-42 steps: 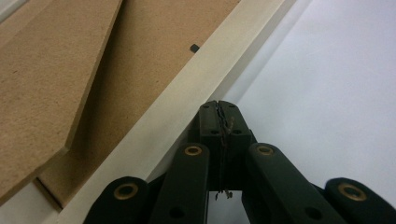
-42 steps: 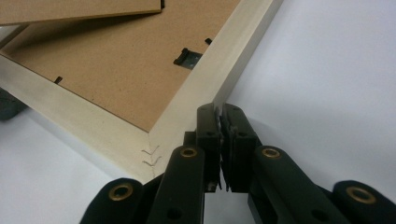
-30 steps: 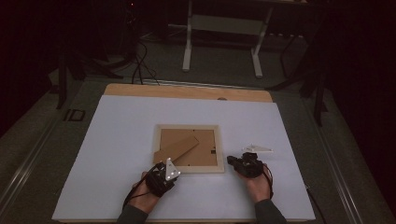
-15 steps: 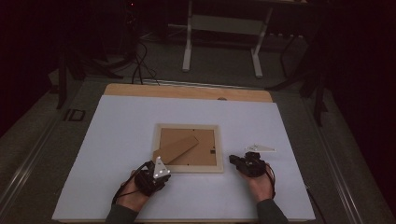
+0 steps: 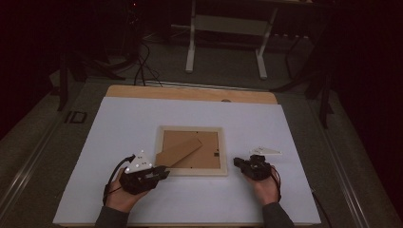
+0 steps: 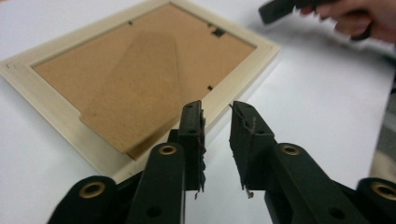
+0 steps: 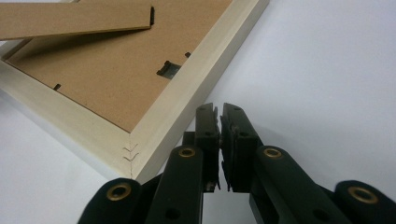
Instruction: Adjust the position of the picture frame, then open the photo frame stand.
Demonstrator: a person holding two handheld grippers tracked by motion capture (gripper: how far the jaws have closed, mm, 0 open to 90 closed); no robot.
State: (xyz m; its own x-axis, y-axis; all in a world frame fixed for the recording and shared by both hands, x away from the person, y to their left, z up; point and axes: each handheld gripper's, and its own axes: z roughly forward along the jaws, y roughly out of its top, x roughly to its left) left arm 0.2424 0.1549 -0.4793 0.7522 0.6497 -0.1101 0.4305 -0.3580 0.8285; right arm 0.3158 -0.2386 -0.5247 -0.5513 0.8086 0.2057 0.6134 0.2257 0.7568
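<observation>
- Wooden frame (image 5: pixel 191 157) lay face down at the middle of the white tabletop (image 5: pixel 119 123), its brown backing (image 6: pixel 116 74) up.
- Its fold-out stand (image 5: pixel 178 153) rested slanted across the backing, pointing toward the frame's near left corner; in the right hand-held gripper view its free end sat raised a little off the board.
- Small black tabs (image 6: pixel 210 87) along the inner edge held the backing in, and a metal hanger (image 7: pixel 168 69) sat near the right rail.
- Left hand-held gripper (image 5: pixel 161 172) hovered just off the near left corner; its jaws had just been opening and stood a little apart with nothing between them.
- Right hand-held gripper (image 5: pixel 238 163) sat on the tabletop just beside the near right corner, jaws all but closed and empty, tips close to the rail; I cannot tell if they touched it.
- A small pale object (image 5: pixel 266 151) lay near the right hand (image 5: pixel 266 187), too small to identify.
- The step looked like working on the back of the frame. To do it well, the right side should brace the rail so the frame cannot slide, while the left comes in low with jaws parted just enough to take the stand's edge or a tab.
- Pinching thin board hard could crease it; a light, square grip would serve better.
</observation>
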